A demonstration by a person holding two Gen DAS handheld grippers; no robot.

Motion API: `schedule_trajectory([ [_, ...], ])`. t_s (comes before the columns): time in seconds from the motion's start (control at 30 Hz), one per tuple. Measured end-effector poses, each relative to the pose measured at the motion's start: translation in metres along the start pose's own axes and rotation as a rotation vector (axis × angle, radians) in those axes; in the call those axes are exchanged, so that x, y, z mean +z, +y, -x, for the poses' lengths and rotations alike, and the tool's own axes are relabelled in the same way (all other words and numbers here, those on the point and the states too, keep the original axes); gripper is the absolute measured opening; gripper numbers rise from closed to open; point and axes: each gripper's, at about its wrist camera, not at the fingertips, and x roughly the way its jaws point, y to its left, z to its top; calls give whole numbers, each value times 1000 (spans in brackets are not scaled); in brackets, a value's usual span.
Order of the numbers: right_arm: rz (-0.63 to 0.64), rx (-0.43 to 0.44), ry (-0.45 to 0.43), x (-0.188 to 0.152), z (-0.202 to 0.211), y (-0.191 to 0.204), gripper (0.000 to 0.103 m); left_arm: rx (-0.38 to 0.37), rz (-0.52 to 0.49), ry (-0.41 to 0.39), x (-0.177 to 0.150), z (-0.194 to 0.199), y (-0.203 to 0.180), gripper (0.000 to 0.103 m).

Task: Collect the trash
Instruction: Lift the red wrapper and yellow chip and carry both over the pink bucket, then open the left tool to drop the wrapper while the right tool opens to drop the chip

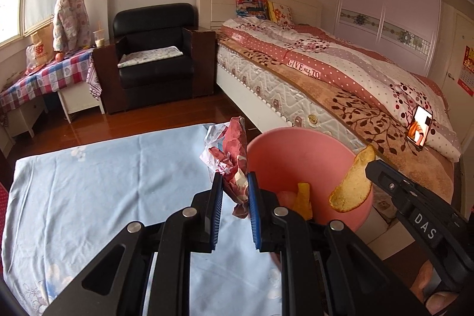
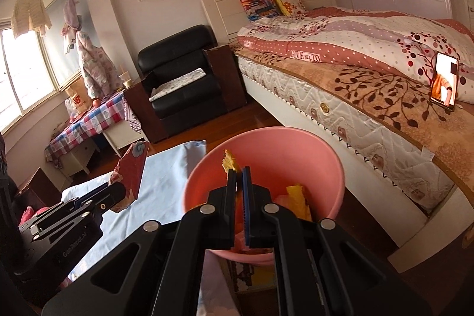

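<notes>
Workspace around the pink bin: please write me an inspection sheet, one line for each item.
Surface: light blue floral cloth spread flat, bare where visible.
Job's things: round pink plastic bin beside the cloth, yellow scraps inside; crumpled red and white wrapper; curved yellow fruit peel.
Clutter: nothing seen on the cloth.
Grippers: left gripper shut on the wrapper, next to the bin's rim; right gripper shut on the peel, over the bin.
Cables: nothing seen.
Surroundings: bed with patterned quilt, phone propped on it, black leather armchair, checked tablecloth, wooden floor.

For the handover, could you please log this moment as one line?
left tongs: wrapper | right tongs: peel | both near bin
</notes>
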Motion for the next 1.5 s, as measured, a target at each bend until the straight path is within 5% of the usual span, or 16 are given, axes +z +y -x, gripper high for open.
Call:
schedule_trajectory([
  [0.53,-34,-76,49,0,-41,-44,4,-41,-58,67,4,-65,-51,16],
  [1.23,-32,-99,128,-12,-80,-59,4,-35,-41,175,-8,-118,-53,18],
  [1.37,-36,-101,125,-12,-81,-60,5,-35,-35,177,-8,-119,-52,23],
  [1.5,-45,-101,134,-13,-86,-64,5,-38,-31,181,-7,-120,-52,39],
])
